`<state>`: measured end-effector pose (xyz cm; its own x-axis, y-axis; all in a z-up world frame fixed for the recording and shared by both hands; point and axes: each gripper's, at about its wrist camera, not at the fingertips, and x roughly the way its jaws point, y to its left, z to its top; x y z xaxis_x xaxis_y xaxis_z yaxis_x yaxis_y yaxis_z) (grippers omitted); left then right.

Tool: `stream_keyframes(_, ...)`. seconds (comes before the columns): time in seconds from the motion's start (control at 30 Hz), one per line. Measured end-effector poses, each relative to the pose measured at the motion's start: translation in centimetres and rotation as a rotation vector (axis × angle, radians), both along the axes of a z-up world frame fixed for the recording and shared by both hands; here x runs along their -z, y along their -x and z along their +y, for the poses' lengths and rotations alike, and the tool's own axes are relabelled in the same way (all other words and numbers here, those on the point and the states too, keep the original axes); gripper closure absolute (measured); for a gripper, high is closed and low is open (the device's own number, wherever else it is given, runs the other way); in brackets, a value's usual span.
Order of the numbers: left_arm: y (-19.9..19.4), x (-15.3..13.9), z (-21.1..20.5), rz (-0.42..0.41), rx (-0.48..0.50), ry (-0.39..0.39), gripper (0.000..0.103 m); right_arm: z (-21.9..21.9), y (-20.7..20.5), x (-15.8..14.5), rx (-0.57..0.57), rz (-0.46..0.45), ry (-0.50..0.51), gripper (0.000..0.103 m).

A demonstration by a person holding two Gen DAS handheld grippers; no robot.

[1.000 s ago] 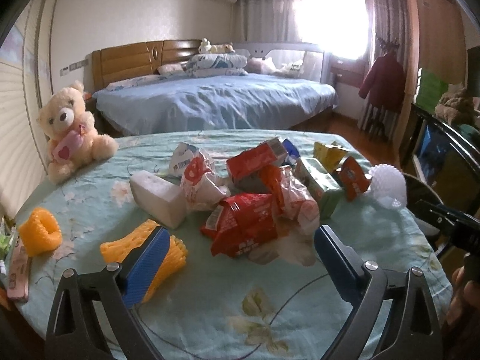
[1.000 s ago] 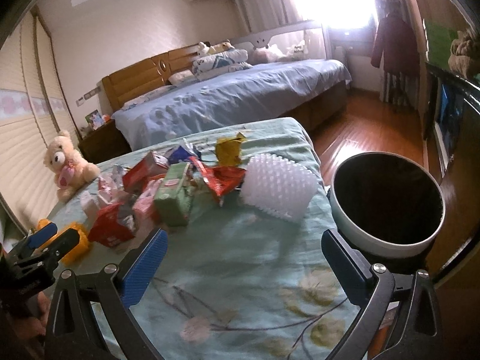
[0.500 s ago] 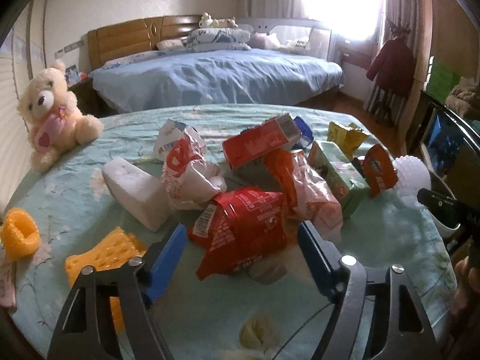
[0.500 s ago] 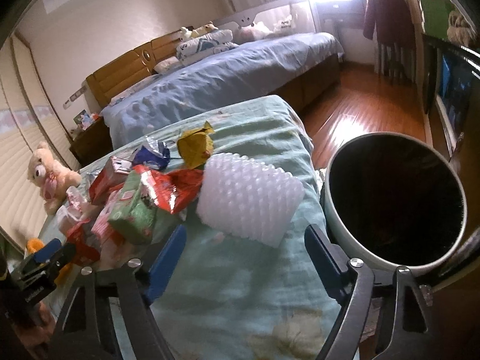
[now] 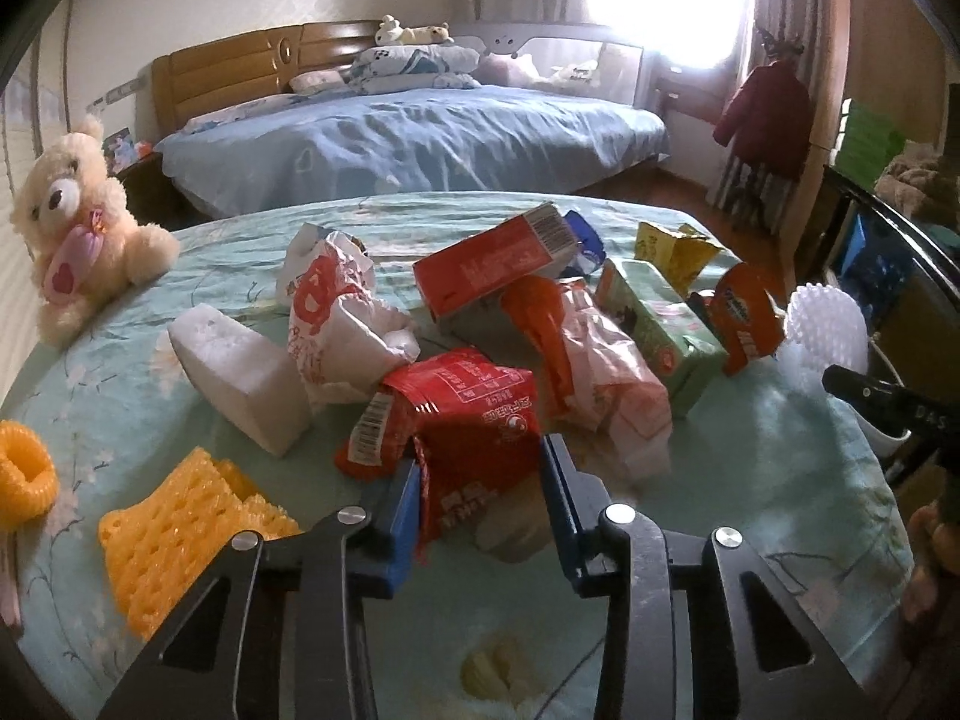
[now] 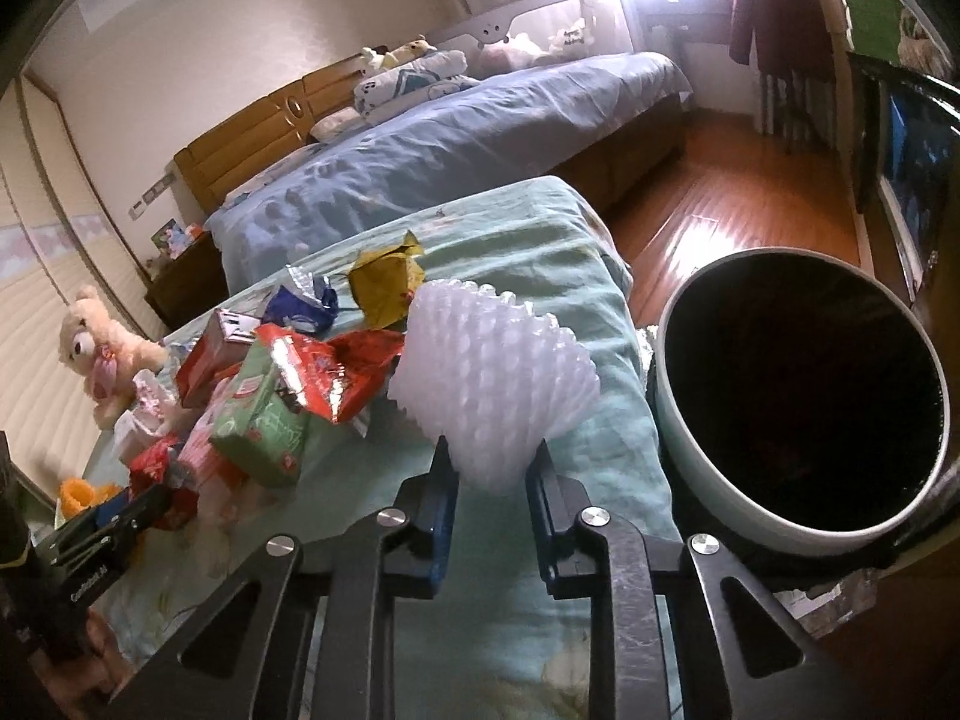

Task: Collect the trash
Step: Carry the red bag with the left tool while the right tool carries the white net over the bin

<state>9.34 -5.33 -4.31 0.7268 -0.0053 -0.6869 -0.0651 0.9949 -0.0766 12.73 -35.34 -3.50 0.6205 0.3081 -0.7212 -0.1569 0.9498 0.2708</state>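
left tool [image 5: 480, 495]: closing on red wrapper [image 5: 474, 420], pads touching it
right tool [image 6: 489, 480]: closing on white foam net [image 6: 492, 384]
bin [image 6: 708, 468]: just right of right tool, nearer hand

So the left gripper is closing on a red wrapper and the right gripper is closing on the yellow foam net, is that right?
Not quite. The right gripper is closing on the white foam net, not a yellow one, as the right wrist view shows. The yellow foam net lies untouched on the table. The left gripper is indeed closing on the red wrapper.
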Motion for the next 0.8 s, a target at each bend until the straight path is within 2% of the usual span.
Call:
stream_keyframes(0.43,3.4,-2.5,-3.1,-0.071,0.100,0.017,0.068,-1.9,2.5,-1.7,0.021,-0.039,-0.023,0.081)
stream_keyframes(0.8,3.8,-4.1,-6.5,-0.084,0.209,0.035,0.068,-5.2,3.2,-2.5,0.074,-0.054,-0.024,0.081)
